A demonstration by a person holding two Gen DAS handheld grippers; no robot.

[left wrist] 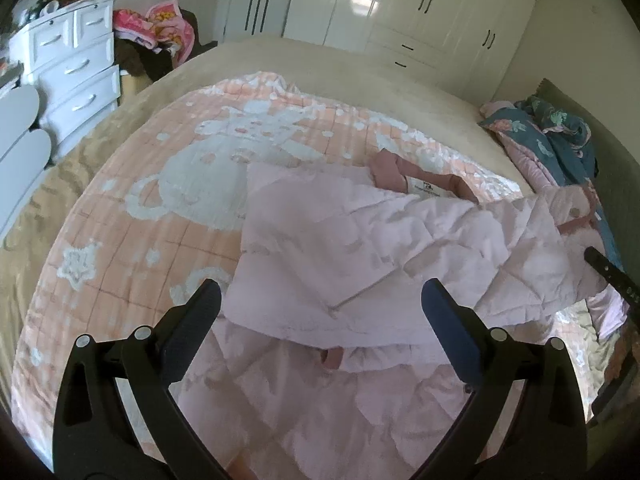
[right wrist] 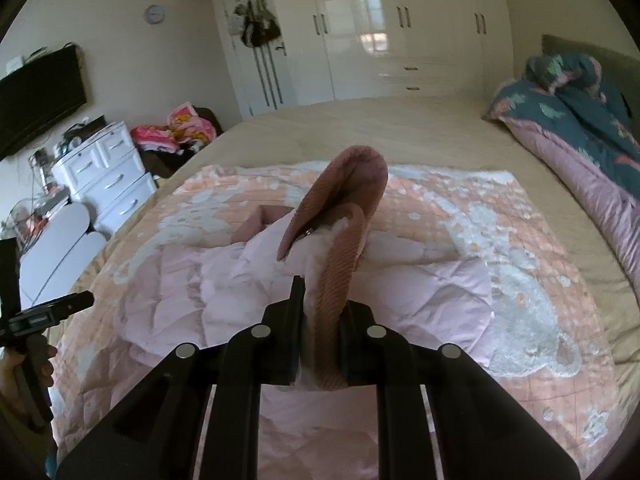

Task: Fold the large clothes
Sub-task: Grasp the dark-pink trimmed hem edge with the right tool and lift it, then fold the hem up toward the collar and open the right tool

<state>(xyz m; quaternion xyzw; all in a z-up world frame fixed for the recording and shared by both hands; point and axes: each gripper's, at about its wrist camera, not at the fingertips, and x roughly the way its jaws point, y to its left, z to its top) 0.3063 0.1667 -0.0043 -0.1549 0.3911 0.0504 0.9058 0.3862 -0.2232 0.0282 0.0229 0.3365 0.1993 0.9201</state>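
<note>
A pale pink quilted jacket with darker pink ribbed trim lies spread on a peach patterned blanket on the bed. My left gripper is open and empty, hovering just above the jacket's near edge. My right gripper is shut on the jacket's ribbed pink cuff and holds that sleeve end lifted above the jacket body. The right gripper's tip shows at the right edge of the left wrist view. The left gripper shows at the left edge of the right wrist view.
A crumpled teal and pink quilt lies at the bed's right side. A white drawer chest stands left of the bed, with a pile of pink cloth beside it. White wardrobes line the far wall.
</note>
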